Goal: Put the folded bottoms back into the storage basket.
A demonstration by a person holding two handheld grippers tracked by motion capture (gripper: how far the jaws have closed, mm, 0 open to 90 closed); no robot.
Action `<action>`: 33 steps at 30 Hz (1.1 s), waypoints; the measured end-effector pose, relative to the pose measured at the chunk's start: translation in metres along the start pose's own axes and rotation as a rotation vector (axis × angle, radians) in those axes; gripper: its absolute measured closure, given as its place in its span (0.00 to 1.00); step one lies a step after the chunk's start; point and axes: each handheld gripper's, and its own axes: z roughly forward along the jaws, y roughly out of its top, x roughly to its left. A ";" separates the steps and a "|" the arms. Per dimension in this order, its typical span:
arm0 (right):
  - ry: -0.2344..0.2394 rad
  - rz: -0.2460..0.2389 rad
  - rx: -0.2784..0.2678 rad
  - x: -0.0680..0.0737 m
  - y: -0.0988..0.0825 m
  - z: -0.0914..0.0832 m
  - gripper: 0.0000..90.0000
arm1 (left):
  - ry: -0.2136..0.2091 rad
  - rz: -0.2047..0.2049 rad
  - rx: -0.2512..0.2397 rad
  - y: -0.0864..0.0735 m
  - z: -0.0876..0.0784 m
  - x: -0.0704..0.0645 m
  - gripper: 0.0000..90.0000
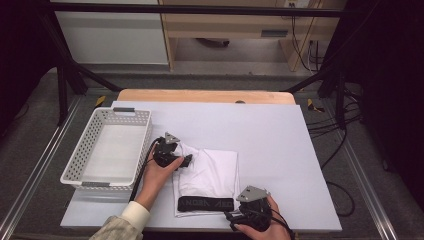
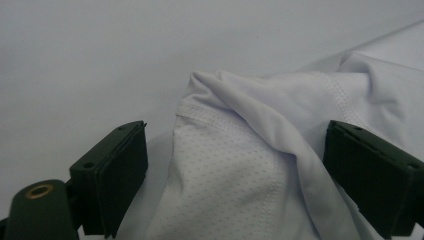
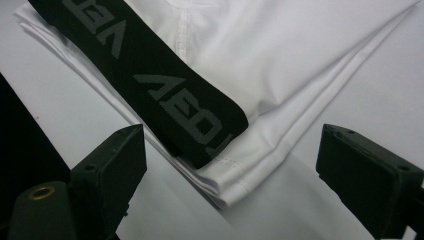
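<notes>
Ref. landmark: the white garment (image 1: 210, 175), folded flat on the table (image 1: 270, 135), approx. centre of the near half.

1. Garment: white fabric w/ a black waistband (image 1: 206, 204) along its near edge; grey lettering on the band. In the right gripper view I see the band end (image 3: 165, 100) lying on top of the folded white layers, w/ the stacked edges showing beneath it.

2. Left gripper (image 1: 187, 161): I have it at the garment's far-left corner. In the left gripper view its jaws stand apart, one each side of a raised fold of cloth (image 2: 240, 165). Fabric sits between them, not pinched. Part of that cloth has a fine perforated mesh texture.

3. Right gripper (image 1: 231, 216): I have it at the garment's near-right corner, just beside the waistband end. In the right gripper view the jaws are wide apart, nothing clamped; the garment corner lies between and ahead of them.

4. Basket (image 1: 90, 150): white, perforated walls, left of the garment, near it but not touching.
</notes>
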 end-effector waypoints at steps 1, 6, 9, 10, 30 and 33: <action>-0.002 -0.002 0.002 0.000 0.000 0.000 0.15 | 0.000 0.004 0.001 0.000 0.000 0.000 0.11; -0.008 0.004 -0.001 -0.003 -0.002 -0.002 0.14 | 0.002 0.007 -0.008 -0.002 -0.001 -0.001 0.12; -0.014 0.022 -0.004 -0.006 -0.003 -0.003 0.15 | -0.004 0.013 -0.003 -0.003 -0.003 -0.004 0.14; -0.015 0.022 -0.007 -0.007 -0.004 -0.004 0.15 | -0.007 0.012 -0.003 -0.003 -0.004 -0.005 0.15; -0.021 0.014 0.012 -0.014 -0.010 -0.009 0.20 | -0.058 0.038 -0.051 -0.011 -0.012 -0.015 0.48; -0.008 0.011 0.025 -0.016 -0.011 -0.007 0.27 | -0.075 0.040 -0.051 -0.011 -0.013 -0.016 0.57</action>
